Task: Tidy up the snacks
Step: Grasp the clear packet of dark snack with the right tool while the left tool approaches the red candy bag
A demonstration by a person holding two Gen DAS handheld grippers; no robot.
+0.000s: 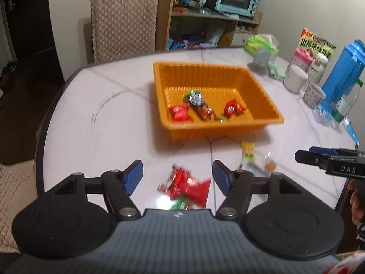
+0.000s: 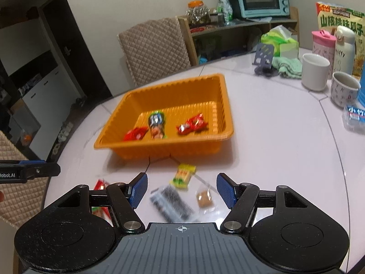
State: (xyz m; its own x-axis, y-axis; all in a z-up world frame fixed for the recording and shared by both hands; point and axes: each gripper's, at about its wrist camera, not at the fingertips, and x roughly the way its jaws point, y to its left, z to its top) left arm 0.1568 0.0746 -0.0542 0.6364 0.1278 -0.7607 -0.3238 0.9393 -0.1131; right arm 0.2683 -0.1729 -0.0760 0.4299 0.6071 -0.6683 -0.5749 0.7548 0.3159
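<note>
Right gripper [image 2: 180, 190], fingers spread, hangs over loose snacks [image 2: 182, 175] before the orange tray [image 2: 224, 96].

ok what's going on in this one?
A person with two handheld grippers is sorting snacks into the orange tray, which holds three or four packets. Both grippers are open and empty. The left gripper hovers over a red packet. The right gripper hovers over a yellow-green packet, a dark packet and a small brown snack, all on the table.
</note>
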